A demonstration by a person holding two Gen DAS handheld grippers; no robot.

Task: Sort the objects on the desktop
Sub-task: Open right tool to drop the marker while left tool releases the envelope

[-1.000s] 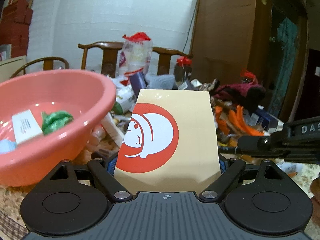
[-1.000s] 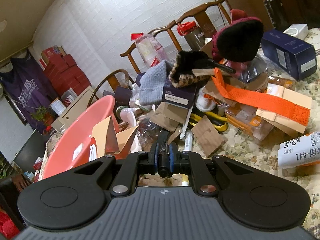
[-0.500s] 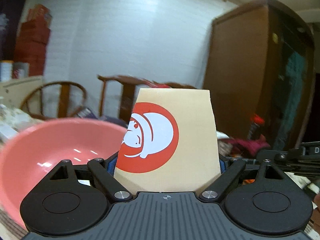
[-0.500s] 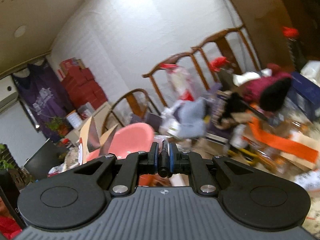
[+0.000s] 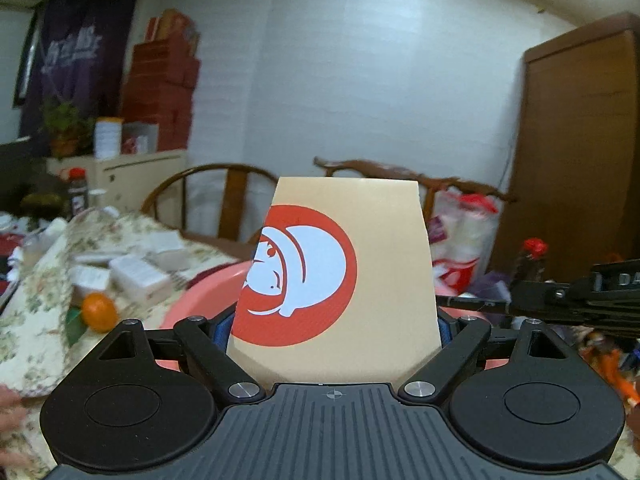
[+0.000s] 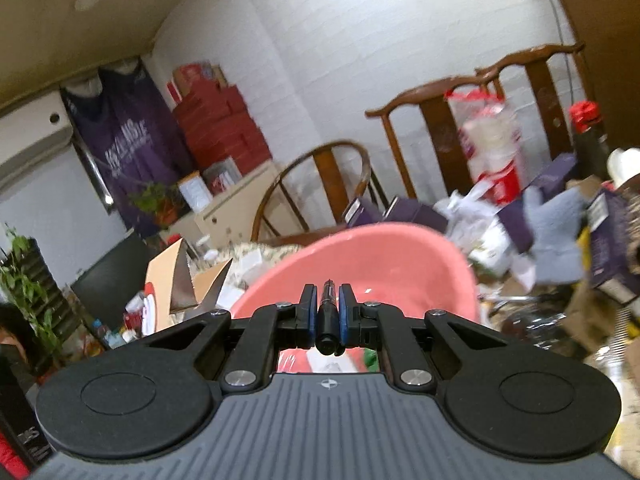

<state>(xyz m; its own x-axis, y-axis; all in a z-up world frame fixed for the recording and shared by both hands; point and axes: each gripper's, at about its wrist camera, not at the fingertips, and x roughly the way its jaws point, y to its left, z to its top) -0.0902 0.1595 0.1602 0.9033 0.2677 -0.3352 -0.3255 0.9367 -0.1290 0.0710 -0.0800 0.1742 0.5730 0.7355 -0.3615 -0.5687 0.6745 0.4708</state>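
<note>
Two things are held at once: a tan box [image 5: 360,280] with a red and white emblem is clamped between the jaws of the left gripper [image 5: 335,322], and a black pen [image 6: 328,316] is pinched between the blue pads [image 6: 345,318] of the right gripper [image 6: 328,320], whose jaws are closed tight on it. The box is held upright and fills the middle of the left view; in the right view it is seen well to the left, open flaps up [image 6: 176,280].

A second ago both cameras were pointed low across the clutter, with the pink basin [image 6: 384,256] beside the box. Since then both grippers have been lifted and tilted upward, so that wall and ceiling now fill much of each view. The basin has slid behind and under the box in the left view, only a rim [image 5: 208,292] being shown, while in the right view it now lies directly ahead of the pen tip.

From this it is judged that the pen is being carried toward the basin for dropping in, and the box is being taken the same way or a little past it. Neither has been released yet.

Further out, an orange [image 5: 98,312] is seen on the floral table [image 5: 36,304], and wooden chairs [image 6: 440,128] stand behind.
</note>
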